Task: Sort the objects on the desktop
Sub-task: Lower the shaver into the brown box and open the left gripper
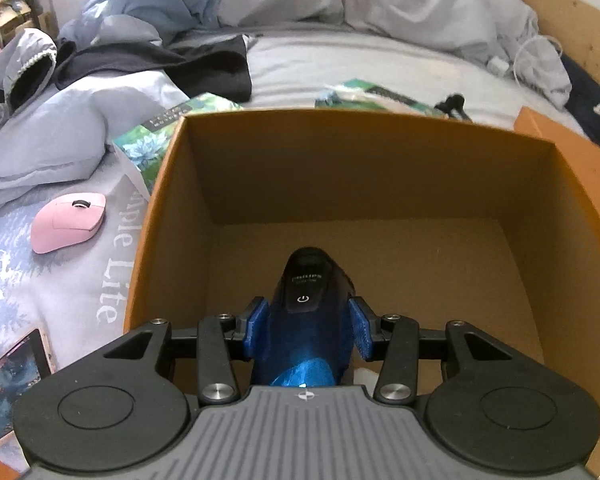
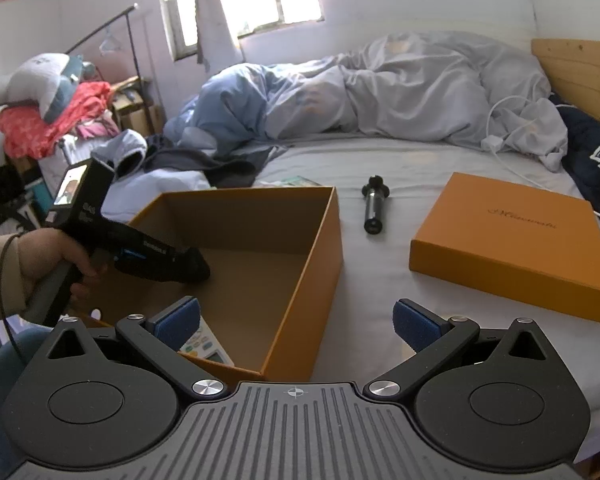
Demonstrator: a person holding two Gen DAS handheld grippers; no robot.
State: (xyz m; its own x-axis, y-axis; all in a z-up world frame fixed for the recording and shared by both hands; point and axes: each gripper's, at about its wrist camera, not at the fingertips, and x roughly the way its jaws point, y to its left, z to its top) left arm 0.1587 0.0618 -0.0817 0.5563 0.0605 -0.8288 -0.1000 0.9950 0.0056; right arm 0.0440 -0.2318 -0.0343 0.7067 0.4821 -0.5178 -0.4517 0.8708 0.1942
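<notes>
Two blue ribbed pads of left gripper (image 1: 306,330) pinch glossy blue shaver (image 1: 306,320) inside matte orange cardboard box (image 1: 572,184) on bed; right gripper (image 2: 296,326) fingers spread wide, holding zilch.

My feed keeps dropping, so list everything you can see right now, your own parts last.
open box: one, orange, on the bed
shaver: one, blue-black, over the box interior
remote: one, white, inside box, near corner
box lid: one, orange, right of box
black cylinder: one, between box and lid
mouse: one, pink, left of box
tissue pack: one, green, behind box
phone: one, near left
left claw: shut on shaver
right claw: open, empty
</notes>
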